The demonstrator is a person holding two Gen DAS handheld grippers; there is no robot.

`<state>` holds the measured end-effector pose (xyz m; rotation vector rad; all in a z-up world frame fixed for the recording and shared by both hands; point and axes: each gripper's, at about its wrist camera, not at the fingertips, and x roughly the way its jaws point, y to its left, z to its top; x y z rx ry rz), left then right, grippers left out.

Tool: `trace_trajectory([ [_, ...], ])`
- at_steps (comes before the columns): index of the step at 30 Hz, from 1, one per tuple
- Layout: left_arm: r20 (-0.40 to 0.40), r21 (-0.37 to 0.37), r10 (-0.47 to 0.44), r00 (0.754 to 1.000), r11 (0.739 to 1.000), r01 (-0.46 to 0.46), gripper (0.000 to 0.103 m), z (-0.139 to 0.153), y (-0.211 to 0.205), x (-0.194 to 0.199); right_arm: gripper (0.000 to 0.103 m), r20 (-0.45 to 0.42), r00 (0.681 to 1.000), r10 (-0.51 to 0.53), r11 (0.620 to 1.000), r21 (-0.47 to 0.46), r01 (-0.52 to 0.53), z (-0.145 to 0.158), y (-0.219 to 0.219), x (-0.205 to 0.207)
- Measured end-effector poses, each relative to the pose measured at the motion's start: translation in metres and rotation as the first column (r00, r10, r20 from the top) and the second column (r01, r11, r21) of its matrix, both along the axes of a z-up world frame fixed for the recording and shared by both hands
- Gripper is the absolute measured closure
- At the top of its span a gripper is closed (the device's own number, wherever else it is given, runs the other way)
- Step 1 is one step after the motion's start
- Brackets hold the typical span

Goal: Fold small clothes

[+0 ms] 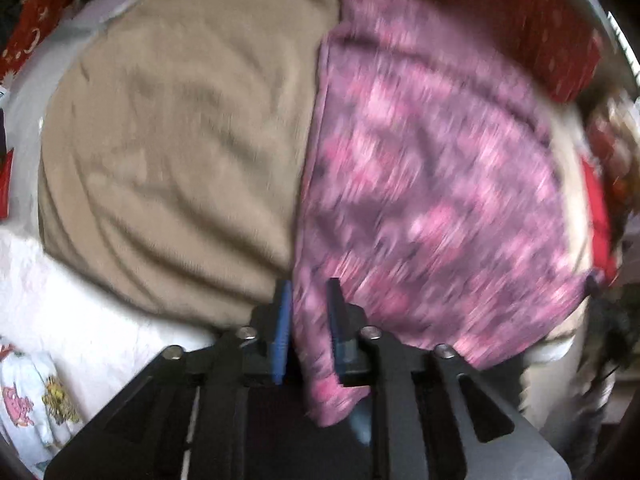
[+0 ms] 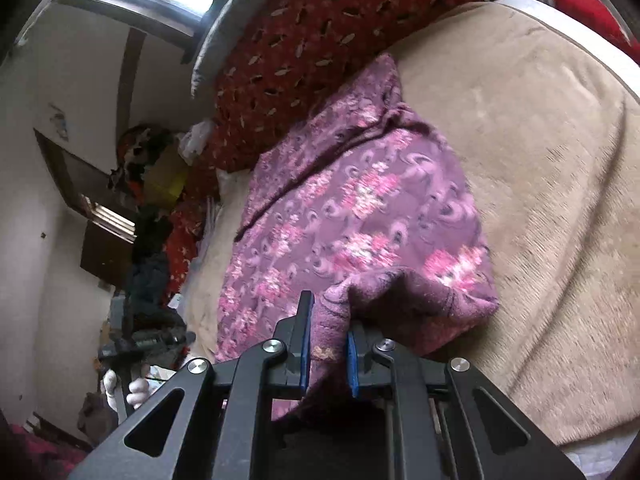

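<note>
A purple cloth with pink flowers (image 1: 420,168) lies spread on a beige blanket (image 1: 172,140). My left gripper (image 1: 310,284) points down at the cloth's near corner. That corner runs through the gap between its fingers, which stand a little apart and do not visibly pinch it; the view is blurred. In the right wrist view the same purple cloth (image 2: 352,200) has one corner lifted and bunched. My right gripper (image 2: 330,312) is shut on that bunched corner, its blue pads pressing the fabric from both sides.
The beige blanket (image 2: 540,160) covers a bed. A red patterned cushion (image 2: 320,40) lies behind the cloth. White fabric with cartoon prints (image 1: 32,400) is at the left. A white-gloved hand (image 2: 136,390) holds a dark object beside the bed, before a cluttered corner.
</note>
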<state>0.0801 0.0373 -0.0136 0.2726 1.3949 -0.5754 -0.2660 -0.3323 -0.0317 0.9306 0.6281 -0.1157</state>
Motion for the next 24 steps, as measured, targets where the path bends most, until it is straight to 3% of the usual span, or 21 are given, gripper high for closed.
trace_trajectory([
  [1,-0.025,0.02,-0.011,1.0,1.0,0.012,0.075,-0.01,0.002,-0.005,0.088,0.0,1.0,0.0,1.0,0.0,0.0,0.0,0.0,0.0],
  [4,-0.067,0.082,-0.031,0.997,0.996,0.036,0.074,-0.037,0.007,-0.021,0.087,-0.032,0.999,-0.017,1.0,0.018,0.018,-0.01,-0.001,-0.006],
  [7,-0.029,0.117,-0.047,0.998,0.992,0.051,0.073,-0.042,0.007,-0.03,0.086,-0.043,0.999,-0.02,0.999,0.027,0.021,-0.015,0.002,-0.008],
  [10,0.0,0.117,-0.067,0.998,0.991,0.066,0.067,-0.04,0.005,-0.037,0.085,-0.054,0.999,-0.005,1.0,0.019,0.006,-0.016,0.008,-0.006],
  [24,0.008,0.122,-0.11,0.994,0.987,0.108,0.066,-0.054,-0.005,-0.051,0.085,-0.068,0.998,-0.009,1.0,0.018,0.01,-0.021,0.014,-0.015],
])
